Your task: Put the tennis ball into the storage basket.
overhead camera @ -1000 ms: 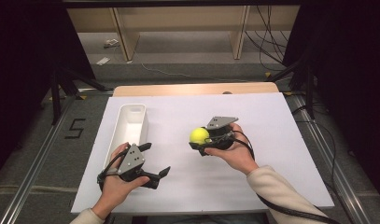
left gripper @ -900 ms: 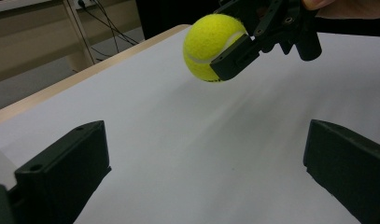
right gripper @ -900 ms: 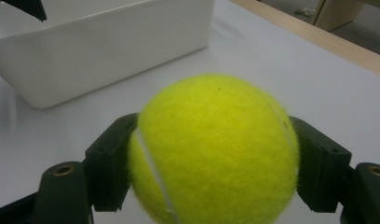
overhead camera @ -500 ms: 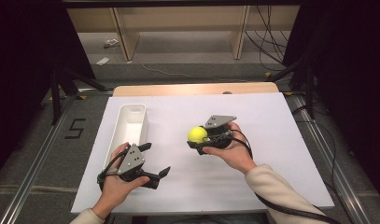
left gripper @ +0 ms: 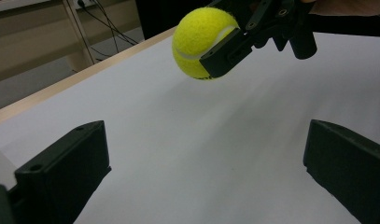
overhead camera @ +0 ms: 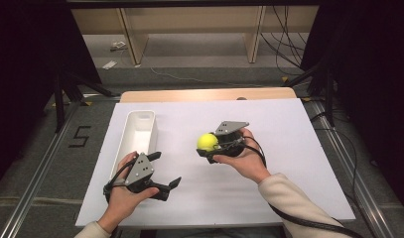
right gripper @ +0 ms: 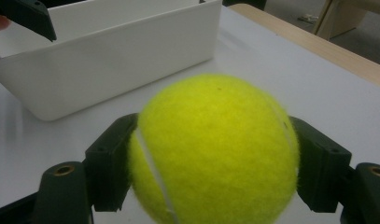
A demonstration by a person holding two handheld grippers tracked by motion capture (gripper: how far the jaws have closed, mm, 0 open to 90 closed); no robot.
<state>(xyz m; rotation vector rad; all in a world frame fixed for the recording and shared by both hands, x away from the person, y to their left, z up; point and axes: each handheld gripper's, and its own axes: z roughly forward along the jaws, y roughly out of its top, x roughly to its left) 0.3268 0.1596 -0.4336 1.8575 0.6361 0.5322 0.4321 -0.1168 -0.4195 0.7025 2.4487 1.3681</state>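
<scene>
The right tool (overhead camera: pixel 209 147) is clamped on a yellow tennis ball (overhead camera: pixel 207 142), held above the white bench (overhead camera: pixel 289 148). The left tool (overhead camera: pixel 166 171) rests near the front edge, jaws wide apart and empty. A white bin (overhead camera: pixel 139 134) stands empty to the left; the ball likely goes there, with a clear path.

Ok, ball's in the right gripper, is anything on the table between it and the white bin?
Nothing visible does. The tennis ball is clamped in the right gripper above bare table, and the stretch to the white bin is open. The left gripper sits nearer the person, off that line.
</scene>
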